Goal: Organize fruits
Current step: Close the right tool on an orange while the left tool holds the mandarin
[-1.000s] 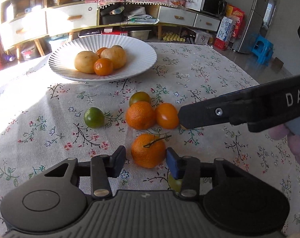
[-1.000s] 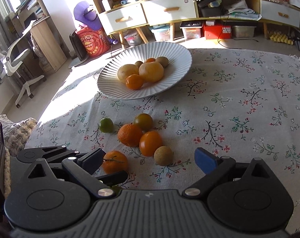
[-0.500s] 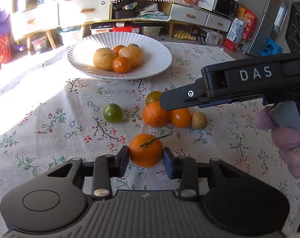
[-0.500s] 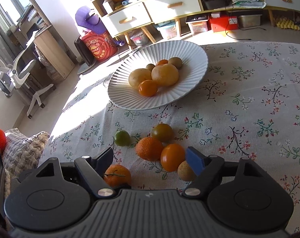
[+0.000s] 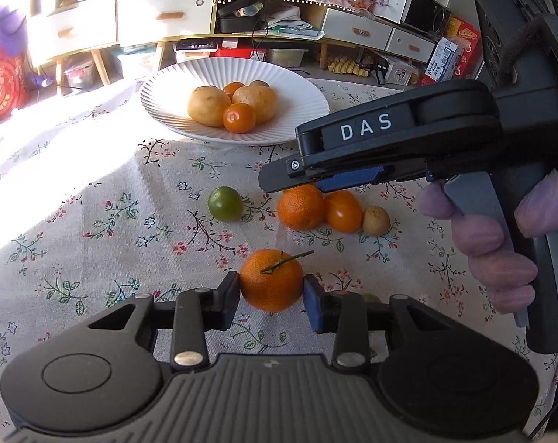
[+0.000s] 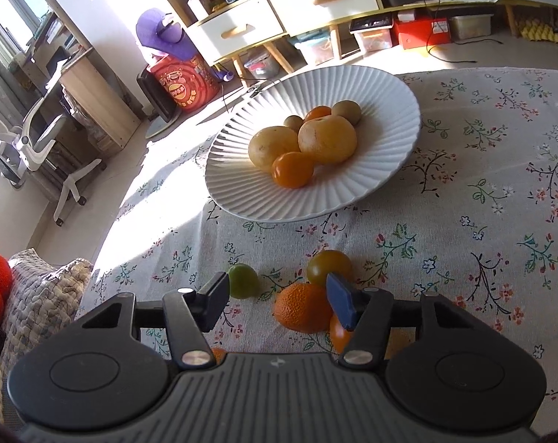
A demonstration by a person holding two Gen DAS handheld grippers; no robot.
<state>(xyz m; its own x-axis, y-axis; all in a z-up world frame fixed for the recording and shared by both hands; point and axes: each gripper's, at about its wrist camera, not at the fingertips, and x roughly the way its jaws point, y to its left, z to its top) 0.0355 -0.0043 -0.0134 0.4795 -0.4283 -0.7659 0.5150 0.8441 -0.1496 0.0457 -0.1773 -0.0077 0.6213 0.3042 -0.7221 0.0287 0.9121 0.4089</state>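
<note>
The stemmed mandarin (image 5: pixel 271 280) is sitting clamped in the left gripper (image 5: pixel 271 289), just above the floral table (image 5: pixel 94 221), presumably bound for the white plate (image 5: pixel 297 85). The right gripper (image 6: pixel 277 301), jaws just narrowing but apart, is straddling a loose orange (image 6: pixel 303 312).

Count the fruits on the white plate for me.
6 on the plate: left yellow fruit and right yellow fruit side by side, front orange before them, rear orange behind, two brown fruits at the back. Others may be hidden.
</note>
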